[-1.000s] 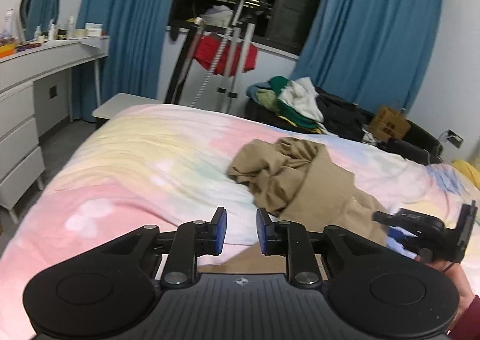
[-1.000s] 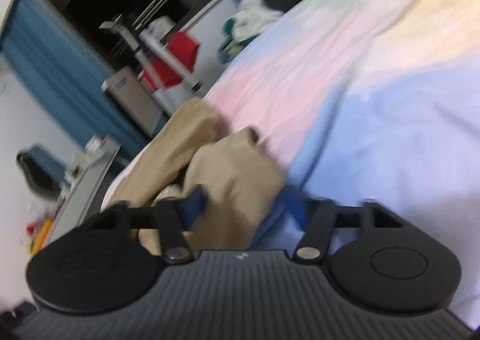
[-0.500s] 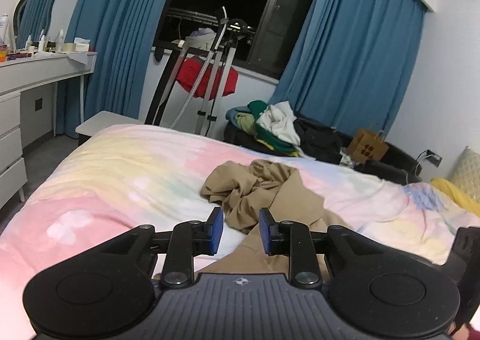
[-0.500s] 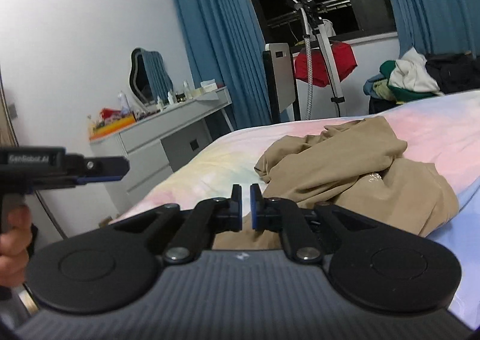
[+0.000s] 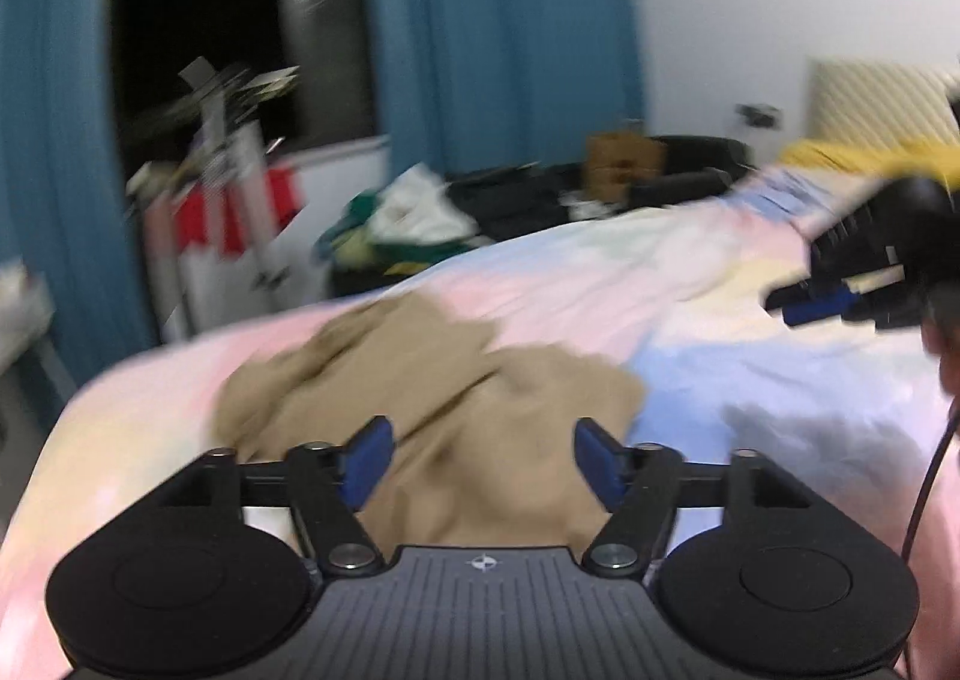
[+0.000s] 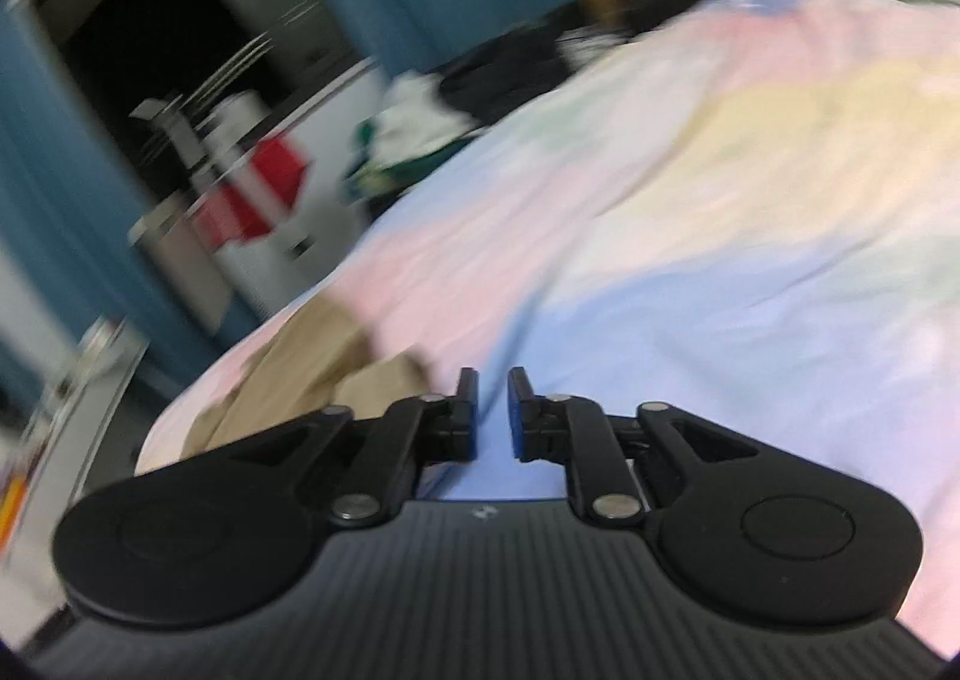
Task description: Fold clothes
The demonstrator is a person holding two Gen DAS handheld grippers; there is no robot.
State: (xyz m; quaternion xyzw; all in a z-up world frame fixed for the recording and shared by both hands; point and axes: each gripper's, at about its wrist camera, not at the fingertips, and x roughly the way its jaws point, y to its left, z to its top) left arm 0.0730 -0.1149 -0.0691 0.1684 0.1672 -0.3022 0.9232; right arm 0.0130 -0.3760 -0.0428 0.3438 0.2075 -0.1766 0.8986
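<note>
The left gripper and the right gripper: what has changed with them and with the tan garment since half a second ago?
The left gripper has opened wide and swung right, over the tan garment. The right gripper, nearly shut then, shows a slightly wider gap and now faces the bedspread beside the garment. The garment still lies crumpled, ungripped.

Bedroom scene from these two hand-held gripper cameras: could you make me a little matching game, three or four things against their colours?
Things:
1. curtain
2. crumpled garment
3. pads of the left hand-held gripper
4. cloth on the rack

Colours:
A. tan
B. red
C. teal blue
D. bright blue

Pairs: 1-C, 2-A, 3-D, 4-B
</note>
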